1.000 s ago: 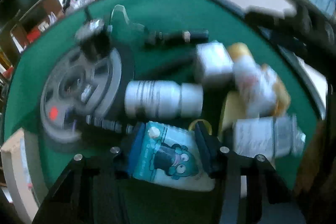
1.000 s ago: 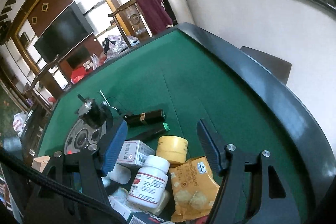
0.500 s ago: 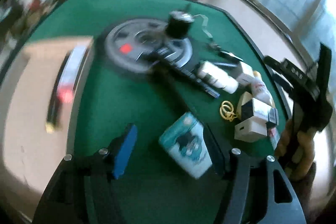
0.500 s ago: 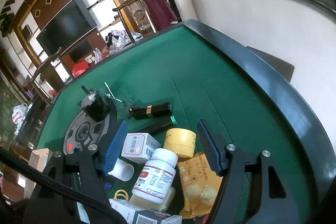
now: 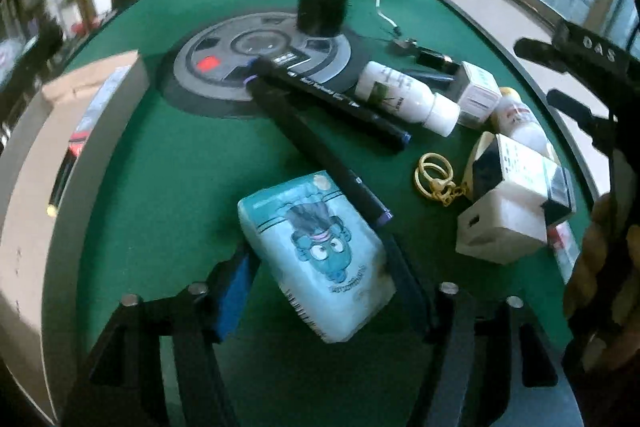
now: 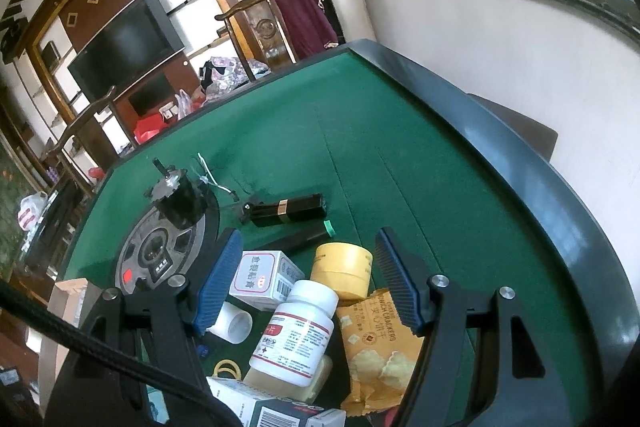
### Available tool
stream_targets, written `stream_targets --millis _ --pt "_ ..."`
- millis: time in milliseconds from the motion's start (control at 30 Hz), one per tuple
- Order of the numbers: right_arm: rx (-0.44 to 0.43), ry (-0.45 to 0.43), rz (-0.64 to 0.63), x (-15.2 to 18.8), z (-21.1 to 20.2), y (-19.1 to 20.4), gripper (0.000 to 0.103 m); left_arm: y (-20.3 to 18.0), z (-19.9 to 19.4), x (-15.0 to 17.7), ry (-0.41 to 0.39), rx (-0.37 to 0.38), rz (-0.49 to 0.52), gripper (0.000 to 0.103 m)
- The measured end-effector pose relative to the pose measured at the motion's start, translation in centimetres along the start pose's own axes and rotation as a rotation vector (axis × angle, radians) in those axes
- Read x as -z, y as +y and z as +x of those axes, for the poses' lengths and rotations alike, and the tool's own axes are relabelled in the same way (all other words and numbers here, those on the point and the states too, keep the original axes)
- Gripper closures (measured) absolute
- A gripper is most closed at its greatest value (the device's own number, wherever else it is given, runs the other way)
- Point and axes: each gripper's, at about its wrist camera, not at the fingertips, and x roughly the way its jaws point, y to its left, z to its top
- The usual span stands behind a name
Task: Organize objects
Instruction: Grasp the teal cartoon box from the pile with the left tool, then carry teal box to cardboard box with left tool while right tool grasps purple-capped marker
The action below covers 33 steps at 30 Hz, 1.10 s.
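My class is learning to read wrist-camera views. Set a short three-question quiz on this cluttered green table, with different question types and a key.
1. True or false: the teal tissue pack lies between the fingers of the left tongs.
2. Multiple choice: what stands on the round grey weight plate? A) yellow jar B) black motor C) cracker packet
3. Fill in: the item with two gold rings beside the white boxes is a ____.

Key
1. True; the jaws are closing around it.
2. B, the black motor.
3. Keychain.
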Motion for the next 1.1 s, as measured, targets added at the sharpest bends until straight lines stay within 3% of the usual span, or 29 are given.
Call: stream_targets --millis 67,233,433,733,1100 --pt "-0.003 0.0 0.001 0.0 0.0 0.0 0.035 0.0 -0.3 0.0 -0.009 0.016 0.029 0.078" --pt "0.002 -0.003 -0.013 0.0 0.0 0.3 0.035 0.7 -2.0 -0.2 -0.051 0.036 0.042 0.092" --pt "0.009 0.01 -0.014 0.3 0.3 0.3 0.035 3.0 -5.7 0.7 -0.134 0.069 0.022 0.093" --pt "0.072 0.016 -0.039 1.3 1.3 0.5 0.035 10.2 -13.1 2.2 -0.289 0.024 -0.068 0.093" --pt "0.134 -0.009 -0.088 1.8 1.5 1.0 0.035 18.3 -20.4 4.9 -0.467 -0.106 -0.234 0.093"
